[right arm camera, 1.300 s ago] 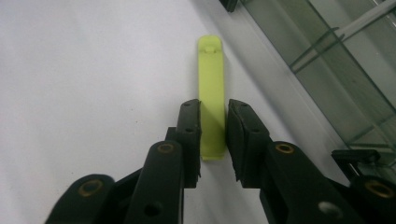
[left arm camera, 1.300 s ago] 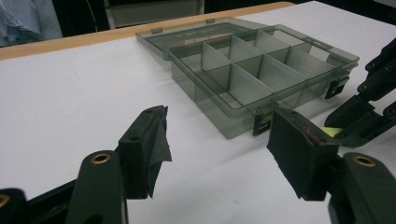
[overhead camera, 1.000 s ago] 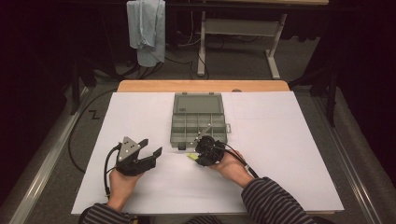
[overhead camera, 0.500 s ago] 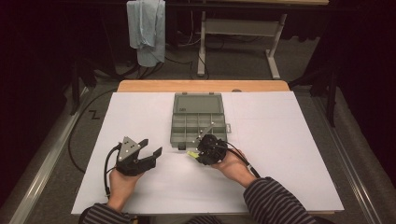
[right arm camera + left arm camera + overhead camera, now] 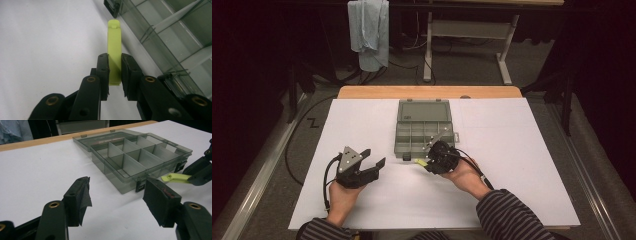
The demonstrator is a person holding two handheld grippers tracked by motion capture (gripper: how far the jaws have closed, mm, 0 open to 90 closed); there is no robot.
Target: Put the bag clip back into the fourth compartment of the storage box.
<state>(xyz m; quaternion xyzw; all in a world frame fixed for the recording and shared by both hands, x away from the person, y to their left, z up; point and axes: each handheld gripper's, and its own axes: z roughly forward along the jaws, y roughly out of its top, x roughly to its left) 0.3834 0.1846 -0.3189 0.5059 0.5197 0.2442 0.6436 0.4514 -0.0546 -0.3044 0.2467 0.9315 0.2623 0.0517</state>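
Right hand-held gripper (image 5: 428, 163) is pinching a lime-green plastic clip (image 5: 114, 52) between its two black pads; pads are pressing on the clip's flat sides near its lower end, and the rest is sticking out past the fingertips toward 12 o'clock in the right gripper view. In the high view the clip (image 5: 420, 162) is showing as a small yellow-green sliver at about 9 o'clock of the right hand-held gripper, just off the near left corner of the organizer box (image 5: 424, 131). Can't tell whether the clip is touching the white desk (image 5: 522, 165) surface or hovering just above it.

Clip is a narrow, flat, smooth strip with a small stepped tab at its far end, matte plastic. In the left gripper view it (image 5: 175, 177) is lying roughly level, poking out of the right hand-held gripper (image 5: 197, 173) toward 9 o'clock, just beside the box's front latch.

Organizer box (image 5: 140, 157) is smoky translucent plastic, rectangular, lid lying open flat toward 12 o'clock, thin dividers splitting it into compartments, black latches on the near wall.

Left hand-held gripper (image 5: 371, 161) is sitting at about 9 o'clock of the box, well apart from the clip, jaws spread wide with nothing between them; its pads (image 5: 83, 197) are looking like rough dark foam, one edge fraying. Grey three-cornered plate is riding on top of it. Striped sleeves are entering from 6 o'clock.
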